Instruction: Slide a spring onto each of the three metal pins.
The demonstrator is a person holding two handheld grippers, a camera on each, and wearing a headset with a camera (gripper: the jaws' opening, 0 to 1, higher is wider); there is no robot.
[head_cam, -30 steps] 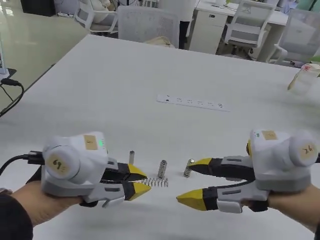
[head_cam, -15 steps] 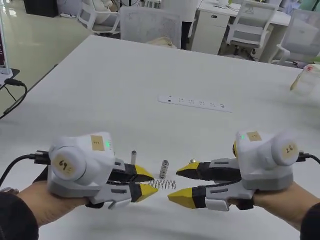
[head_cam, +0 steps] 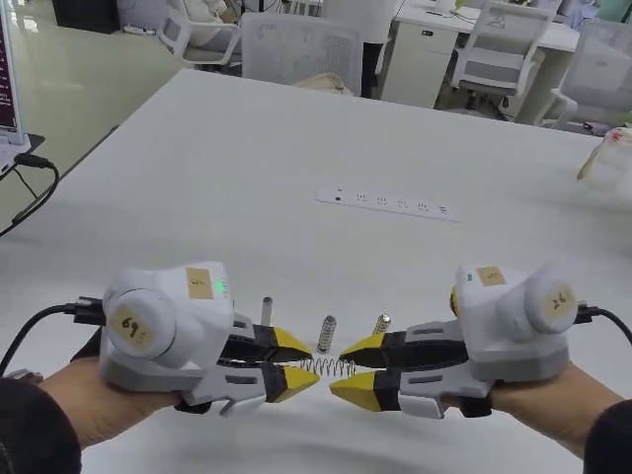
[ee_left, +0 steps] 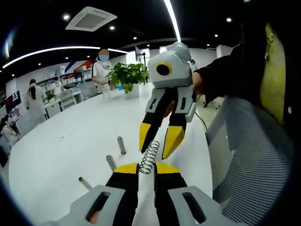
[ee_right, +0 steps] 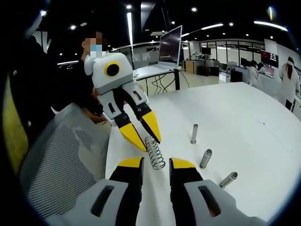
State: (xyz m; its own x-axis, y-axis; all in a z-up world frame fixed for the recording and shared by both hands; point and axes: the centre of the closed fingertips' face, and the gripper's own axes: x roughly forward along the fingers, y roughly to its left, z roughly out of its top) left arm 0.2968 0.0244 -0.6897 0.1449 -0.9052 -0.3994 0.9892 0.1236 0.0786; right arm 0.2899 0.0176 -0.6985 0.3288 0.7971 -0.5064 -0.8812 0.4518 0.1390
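Nearest the person, the left tool (head_cam: 299,363) is clenched on one end of a thin steel coil spring (head_cam: 326,367), held level low over the white worktop (head_cam: 296,158). The right tool (head_cam: 346,368) has its yellow-tipped jaws parted around the spring's free end. Just beyond, the middle metal pin (head_cam: 327,333) and the right-hand metal pin (head_cam: 381,323) each already wear a spring, so two of three look done. The bare grey metal pin (head_cam: 266,308) on the left awaits the one in hand.

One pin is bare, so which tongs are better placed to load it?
Probably left: the left tongs grip the coiled metal spring, and the bare metal pin stands beside them.
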